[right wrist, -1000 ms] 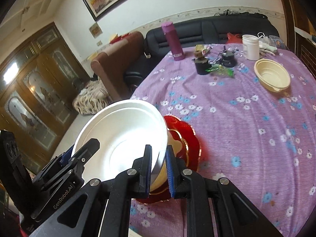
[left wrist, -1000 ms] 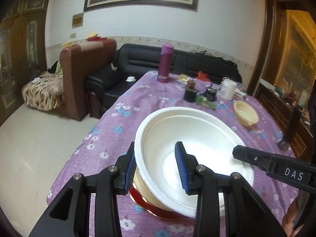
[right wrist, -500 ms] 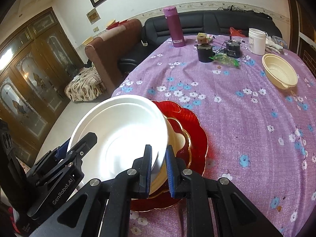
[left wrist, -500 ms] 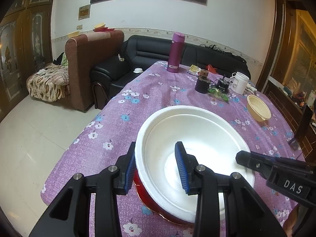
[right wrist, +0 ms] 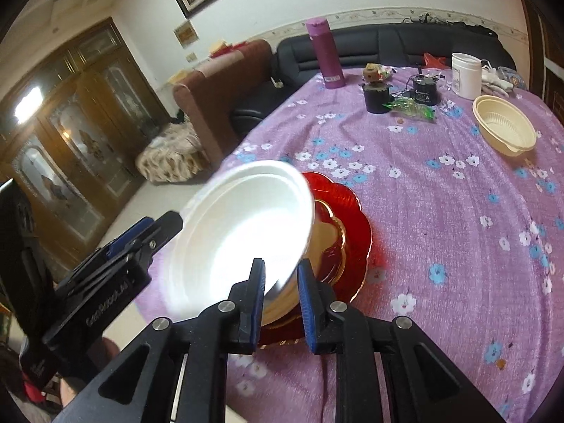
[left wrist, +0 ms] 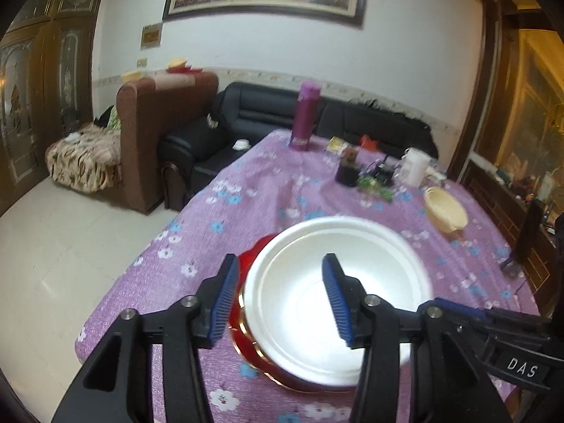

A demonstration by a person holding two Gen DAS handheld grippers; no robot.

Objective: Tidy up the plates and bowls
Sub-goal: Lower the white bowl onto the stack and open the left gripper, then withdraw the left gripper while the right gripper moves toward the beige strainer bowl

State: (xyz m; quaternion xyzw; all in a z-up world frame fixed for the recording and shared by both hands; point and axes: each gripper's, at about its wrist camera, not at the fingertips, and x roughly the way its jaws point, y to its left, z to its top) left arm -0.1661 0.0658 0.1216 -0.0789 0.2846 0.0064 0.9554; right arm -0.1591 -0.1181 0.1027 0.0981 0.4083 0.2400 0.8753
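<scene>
The white bowl (right wrist: 243, 232) sat tilted over the red plate (right wrist: 349, 218) near the tabletop's (right wrist: 440, 211) edge, a gold-rimmed dish beneath it. The right hand-held gripper (right wrist: 280, 303) had its fingers nearly closed around the bowl's near rim. The left hand-held gripper (left wrist: 278, 303) stood wide open, straddling the opposite rim of the white bowl (left wrist: 338, 296) without pinching it. A cream bowl (right wrist: 504, 128) lay well apart.

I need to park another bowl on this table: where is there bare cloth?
Bare purple floral tablecloth lies between the red scalloped plate and the cream plastic bowl. The far end is crowded around the magenta flask, black jar and white tub.
</scene>
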